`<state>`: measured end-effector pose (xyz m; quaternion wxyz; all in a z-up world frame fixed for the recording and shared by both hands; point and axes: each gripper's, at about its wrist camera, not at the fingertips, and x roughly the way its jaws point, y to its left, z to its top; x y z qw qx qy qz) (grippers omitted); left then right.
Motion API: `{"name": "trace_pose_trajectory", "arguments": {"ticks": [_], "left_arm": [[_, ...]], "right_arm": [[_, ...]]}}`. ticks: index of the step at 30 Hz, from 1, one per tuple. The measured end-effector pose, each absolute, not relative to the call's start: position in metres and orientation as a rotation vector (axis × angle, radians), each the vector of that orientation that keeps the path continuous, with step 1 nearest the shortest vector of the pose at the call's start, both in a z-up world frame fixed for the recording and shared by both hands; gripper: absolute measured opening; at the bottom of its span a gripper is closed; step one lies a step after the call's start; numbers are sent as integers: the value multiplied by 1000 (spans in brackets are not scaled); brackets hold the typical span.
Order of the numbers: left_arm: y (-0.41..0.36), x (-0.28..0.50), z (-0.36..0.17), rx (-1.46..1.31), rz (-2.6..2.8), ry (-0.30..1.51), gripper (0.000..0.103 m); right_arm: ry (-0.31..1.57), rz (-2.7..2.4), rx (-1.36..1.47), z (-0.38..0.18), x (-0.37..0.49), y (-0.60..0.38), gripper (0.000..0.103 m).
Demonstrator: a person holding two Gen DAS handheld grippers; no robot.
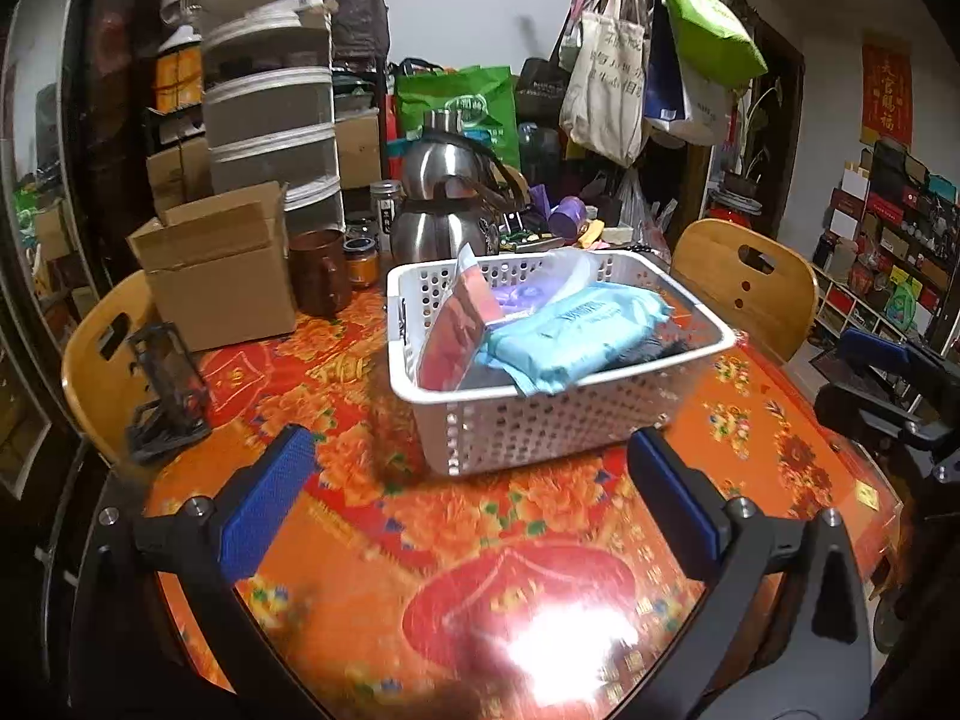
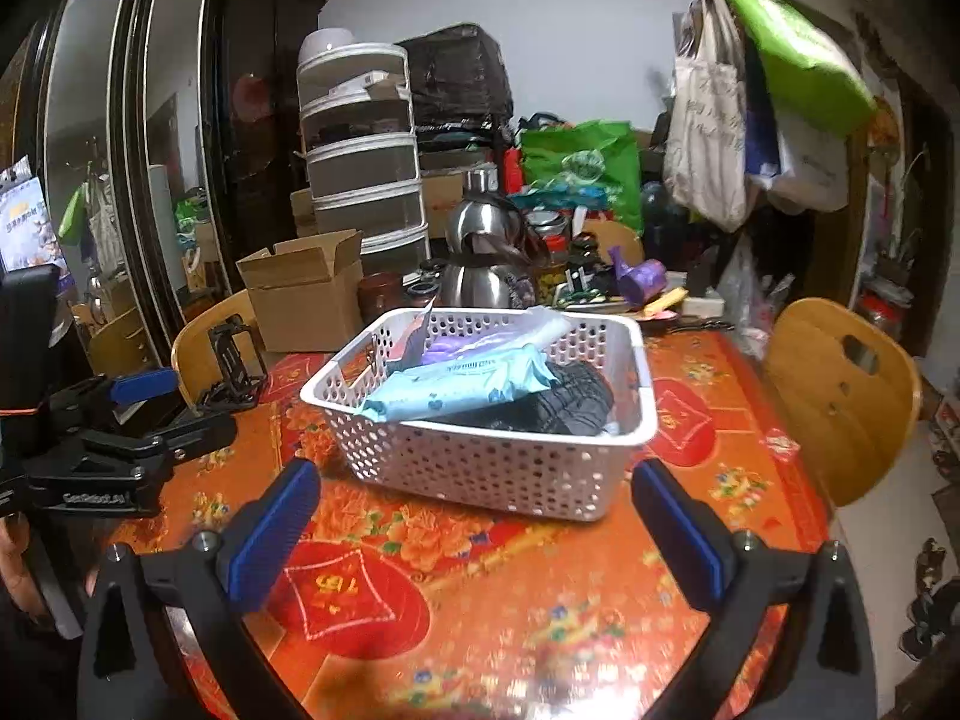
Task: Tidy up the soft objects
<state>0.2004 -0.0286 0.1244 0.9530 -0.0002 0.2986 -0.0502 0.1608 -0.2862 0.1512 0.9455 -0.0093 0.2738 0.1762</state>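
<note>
On the bench (image 1: 540,540), we see a white basket (image 1: 540,426) holding a light blue wipes pack (image 1: 570,336) and dark cloth (image 2: 564,396). Before the basket, our left gripper (image 1: 474,510) and right gripper (image 2: 474,522) spread their fingers wide, gripping nothing.

Your surface (image 1: 570,516) wears an orange floral cover. On it sit a white basket (image 1: 540,426), a cardboard box (image 1: 216,276), a brown mug (image 1: 321,279), two steel kettles (image 1: 447,210), and what may be a black holder (image 1: 168,384).

Left gripper (image 1: 471,507) and right gripper (image 2: 477,531): black frames, ribbed blue pads, silver screws
</note>
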Motion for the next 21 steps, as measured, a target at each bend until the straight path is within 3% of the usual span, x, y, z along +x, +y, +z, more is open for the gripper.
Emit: {"name": "trace_pose_trajectory", "arguments": {"ticks": [12, 21], "left_arm": [[-32, 99, 155, -41, -101, 552, 103], [-37, 77, 169, -45, -78, 549, 103]], "right_arm": [[578, 318, -31, 165, 87, -273, 103], [551, 268, 3, 177, 72, -282, 103]]}}
